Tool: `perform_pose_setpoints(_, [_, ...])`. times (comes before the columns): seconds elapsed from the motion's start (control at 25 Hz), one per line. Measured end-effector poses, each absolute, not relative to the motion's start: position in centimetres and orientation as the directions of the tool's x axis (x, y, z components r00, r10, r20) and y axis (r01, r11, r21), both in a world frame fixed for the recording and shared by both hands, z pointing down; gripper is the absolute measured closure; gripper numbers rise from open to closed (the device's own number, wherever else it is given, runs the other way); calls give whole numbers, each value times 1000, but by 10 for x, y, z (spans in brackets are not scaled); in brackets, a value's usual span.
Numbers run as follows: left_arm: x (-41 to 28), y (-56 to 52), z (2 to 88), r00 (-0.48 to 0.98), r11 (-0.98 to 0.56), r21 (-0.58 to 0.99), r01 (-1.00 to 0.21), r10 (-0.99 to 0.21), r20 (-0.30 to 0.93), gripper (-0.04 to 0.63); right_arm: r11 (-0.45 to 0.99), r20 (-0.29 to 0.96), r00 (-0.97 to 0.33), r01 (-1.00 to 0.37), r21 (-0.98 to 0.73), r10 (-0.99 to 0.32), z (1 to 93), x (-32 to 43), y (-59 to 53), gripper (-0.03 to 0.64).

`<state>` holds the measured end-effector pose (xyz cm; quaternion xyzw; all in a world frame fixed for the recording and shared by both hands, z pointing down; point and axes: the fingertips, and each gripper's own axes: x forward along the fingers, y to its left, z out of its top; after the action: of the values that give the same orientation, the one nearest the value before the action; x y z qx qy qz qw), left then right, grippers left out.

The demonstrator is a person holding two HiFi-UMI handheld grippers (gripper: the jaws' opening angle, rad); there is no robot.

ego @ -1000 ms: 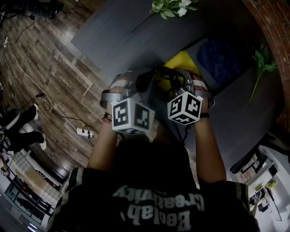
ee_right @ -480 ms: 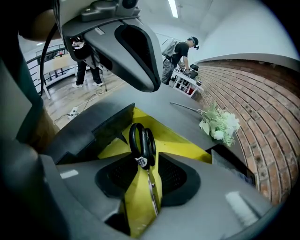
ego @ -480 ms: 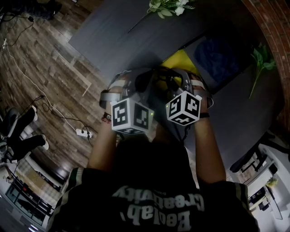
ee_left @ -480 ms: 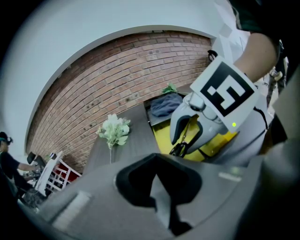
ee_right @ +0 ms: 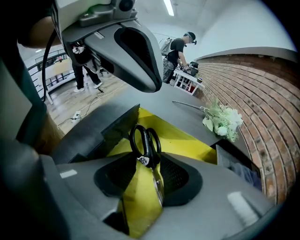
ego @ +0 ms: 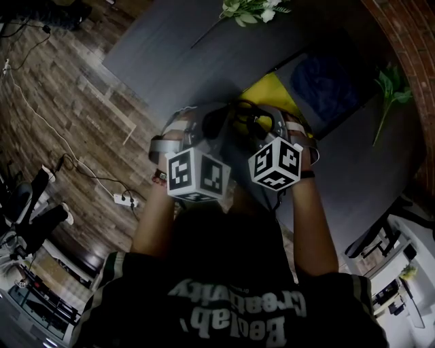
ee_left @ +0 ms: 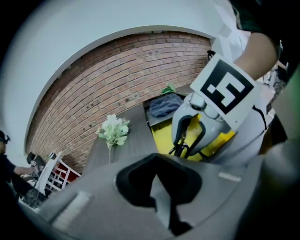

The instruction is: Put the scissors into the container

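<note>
Dark grey desk (ego: pixel 170 61) over plank floor (ego: pixel 61 102), brick wall (ego: pixel 408 34) along the right. Head view: white flowers (ego: pixel 255 9) at the far desk edge, a blue cloth (ego: pixel 326 85) in a dark tray, and the yellow container (ego: pixel 272 88) just beyond both tools. Left tongs (ego: pixel 207 121) and right tongs (ego: pixel 257 117) sit side by side, close together, both pointing down and away from me. The marker cubes hide most of what is under them.

Left gripper view: my left tongs stand a little apart, and I see only grey in the gap, no object. The right tool hangs ahead over the yellow container, with the black loops of the scissors (ee_left: pixel 180 150) showing at its tips.

Right gripper view: the right tongs have just been opening and now stand wide. The scissors lie lengthwise between them. The black handles poke out past the tips, and the blades run back toward the camera. The blades sit along the right-hand pad; I cannot tell whether they touch it. Yellow shows plainly between the scissors and the left-hand pad, so nothing is clamped. The container's yellow floor is right under the scissors, and I cannot tell whether they rest on it. People (ee_right: pixel 178 44) stand in the far background.
</note>
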<state>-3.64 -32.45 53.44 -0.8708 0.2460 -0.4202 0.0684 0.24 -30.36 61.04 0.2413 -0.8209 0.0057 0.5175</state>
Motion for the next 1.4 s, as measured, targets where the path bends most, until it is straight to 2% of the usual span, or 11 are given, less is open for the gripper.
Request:
perform_pose_setpoints(0.44, [-35,-318,536,529,-874,-321,-364,-478,701,594,887,859,-353,-409,213,-369,610,3,-294,407])
perform_pose_setpoints(1.2, [-29,-310,536,539,-882,-316,-350,-465,702,594,875,861,-338,-434,214,-379,608,6,-290,403])
perform_pose_setpoints(1.4, [-27,-308,531,541,-883,-330,-334,-467,700,594,850,837,-337,-462,252,-431,598,10,-294,440])
